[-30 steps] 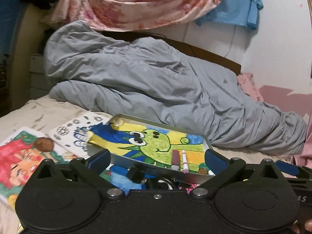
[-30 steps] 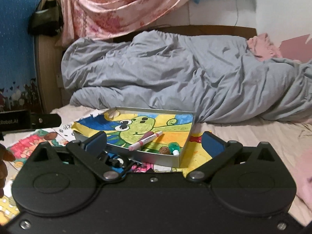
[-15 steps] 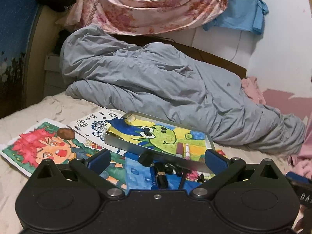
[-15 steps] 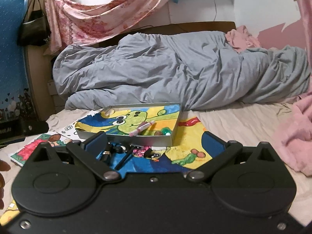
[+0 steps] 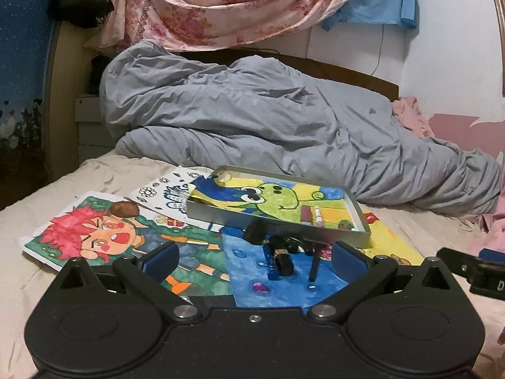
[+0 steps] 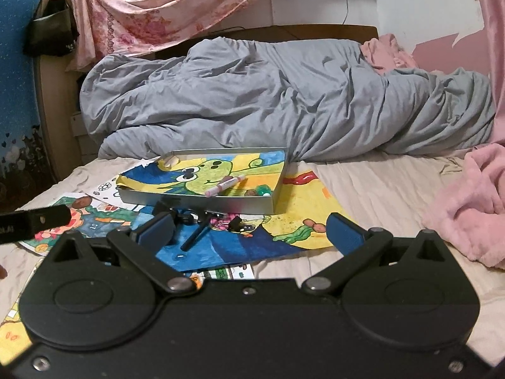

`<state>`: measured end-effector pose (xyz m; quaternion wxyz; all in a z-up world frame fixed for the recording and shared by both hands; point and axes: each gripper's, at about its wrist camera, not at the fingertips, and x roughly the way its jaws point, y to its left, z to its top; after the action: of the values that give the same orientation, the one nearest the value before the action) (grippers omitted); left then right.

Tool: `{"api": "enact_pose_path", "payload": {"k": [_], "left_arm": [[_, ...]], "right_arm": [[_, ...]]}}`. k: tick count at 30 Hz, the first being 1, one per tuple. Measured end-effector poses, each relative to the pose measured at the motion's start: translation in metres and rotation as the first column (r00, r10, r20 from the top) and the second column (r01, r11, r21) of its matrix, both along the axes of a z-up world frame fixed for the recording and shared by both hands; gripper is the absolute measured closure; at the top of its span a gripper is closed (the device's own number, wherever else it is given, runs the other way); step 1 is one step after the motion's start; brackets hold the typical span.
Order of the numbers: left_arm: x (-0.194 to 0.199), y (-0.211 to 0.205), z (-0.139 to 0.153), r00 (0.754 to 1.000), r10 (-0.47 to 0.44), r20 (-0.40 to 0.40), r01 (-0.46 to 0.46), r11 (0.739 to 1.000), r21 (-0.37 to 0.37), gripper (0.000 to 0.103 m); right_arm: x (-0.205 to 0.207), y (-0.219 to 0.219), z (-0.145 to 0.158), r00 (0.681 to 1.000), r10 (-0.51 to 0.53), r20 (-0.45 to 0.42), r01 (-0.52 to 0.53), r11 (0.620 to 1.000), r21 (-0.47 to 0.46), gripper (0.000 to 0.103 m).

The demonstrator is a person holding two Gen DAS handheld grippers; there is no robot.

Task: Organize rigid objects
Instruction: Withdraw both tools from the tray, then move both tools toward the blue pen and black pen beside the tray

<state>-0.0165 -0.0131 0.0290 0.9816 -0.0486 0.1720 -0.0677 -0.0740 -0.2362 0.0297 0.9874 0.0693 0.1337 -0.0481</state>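
Judging from what lies in the metal tray, we would say the sorting is partly done. A pink marker rests slantwise on the green cartoon drawing lining the tray, with a dark maroon tube just beside it in the left view, and a small brown lump and a green-capped piece sit in the tray's near right corner. A pale scrap lies in the far left corner.

What we still have to gather is the cluster of dark small items on the blue drawing, just in front of the tray's near wall: a black stubby piece, a blue-and-black cylinder, and a thin black pen lying apart from the rest. We cannot name each of them with certainty. A brown round object also sits on the red-haired drawing, well apart from the tray.

Our left hand-held gripper has its blue pads spread wide with nothing between them, hovering near the dark cluster. Our right hand-held gripper is likewise spread and empty, with the pen just ahead of its left pad.

All of this rests on the bed, with the grey duvet heaped behind. We judge roughly half the loose pieces remain outside the tray.
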Motion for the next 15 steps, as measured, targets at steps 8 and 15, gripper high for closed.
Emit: {"api": "enact_pose_path", "payload": {"k": [8, 15], "left_arm": [[0.002, -0.003, -0.008, 1.000, -0.014, -0.004, 0.014, 1.000, 0.009, 0.001], [0.002, -0.006, -0.015, 1.000, -0.018, -0.017, 0.018, 1.000, 0.013, 0.001]], "right_arm": [[0.007, -0.001, -0.001, 1.000, 0.000, -0.014, 0.000, 1.000, 0.001, 0.001], [0.007, -0.001, -0.002, 1.000, 0.007, -0.017, -0.007, 1.000, 0.001, 0.001]]}}
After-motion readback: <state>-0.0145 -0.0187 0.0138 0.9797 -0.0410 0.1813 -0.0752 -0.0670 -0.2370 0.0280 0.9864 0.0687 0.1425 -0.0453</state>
